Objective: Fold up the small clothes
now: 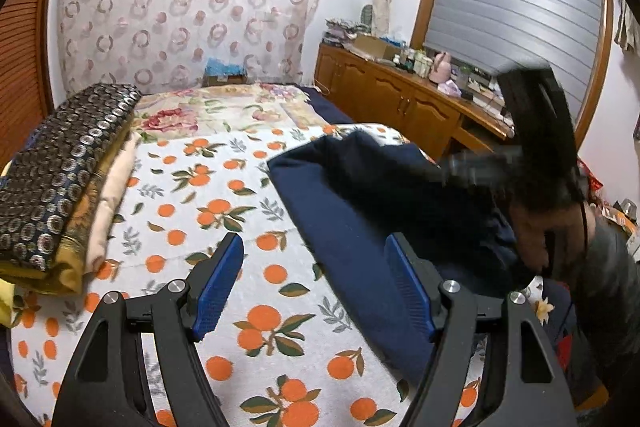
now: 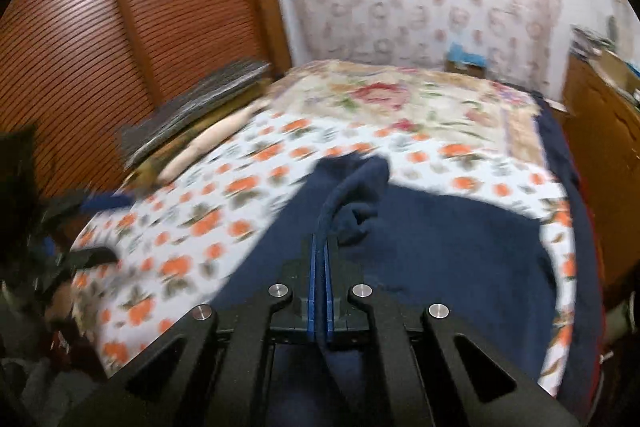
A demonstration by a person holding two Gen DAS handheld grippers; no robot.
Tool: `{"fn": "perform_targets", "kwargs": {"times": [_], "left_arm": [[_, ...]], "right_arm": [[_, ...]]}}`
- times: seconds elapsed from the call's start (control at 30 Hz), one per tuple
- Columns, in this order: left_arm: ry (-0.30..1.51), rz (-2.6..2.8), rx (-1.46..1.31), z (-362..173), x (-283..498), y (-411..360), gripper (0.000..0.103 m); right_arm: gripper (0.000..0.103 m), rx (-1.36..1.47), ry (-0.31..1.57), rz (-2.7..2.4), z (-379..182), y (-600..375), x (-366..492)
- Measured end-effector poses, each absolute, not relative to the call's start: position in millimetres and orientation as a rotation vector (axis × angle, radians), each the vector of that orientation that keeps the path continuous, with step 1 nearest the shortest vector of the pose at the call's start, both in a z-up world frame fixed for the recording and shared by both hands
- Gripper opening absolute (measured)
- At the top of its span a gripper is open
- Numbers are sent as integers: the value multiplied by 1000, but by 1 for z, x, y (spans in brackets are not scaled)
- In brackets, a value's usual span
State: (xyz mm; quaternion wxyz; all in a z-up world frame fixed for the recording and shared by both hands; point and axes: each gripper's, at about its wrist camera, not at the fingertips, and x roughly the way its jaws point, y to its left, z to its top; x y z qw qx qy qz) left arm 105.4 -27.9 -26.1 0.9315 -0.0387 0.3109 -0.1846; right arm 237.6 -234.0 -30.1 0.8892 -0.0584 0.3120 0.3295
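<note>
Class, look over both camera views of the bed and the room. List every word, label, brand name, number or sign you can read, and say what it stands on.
None can be read in either view.
Bottles and boxes on the wooden cabinet: any labels are too small to read.
Bedspread, curtain, navy garment, folded stack: patterns only, no text.

Blurring heavily in the right wrist view: folded stack (image 2: 192,107) left of the right claw (image 2: 320,247), orange-print sheet (image 2: 192,227) smearing beside it. Hiding a pinched fold of navy garment (image 2: 440,247) between its closed pads. Smearing dark, in the left wrist view, right of the left claw (image 1: 316,283). Cutting off both claws' arms at the bottom edges.
</note>
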Motion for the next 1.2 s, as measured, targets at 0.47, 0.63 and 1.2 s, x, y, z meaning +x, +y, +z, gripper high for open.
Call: {"fn": "perform_targets", "kwargs": {"times": [0.47,0.63,1.2], "left_arm": [[627,-356,-77,-28,104,-17,74],[634,-367,-72,-30,104,-23,74],[663,-382,-54,-40,103,-31,74]], "right_arm": [[21,-191,671,641,-57,-227,188],[29,-165,630,551,-44,-237,188],[3,-161,702,675,-64,-191,233]]}}
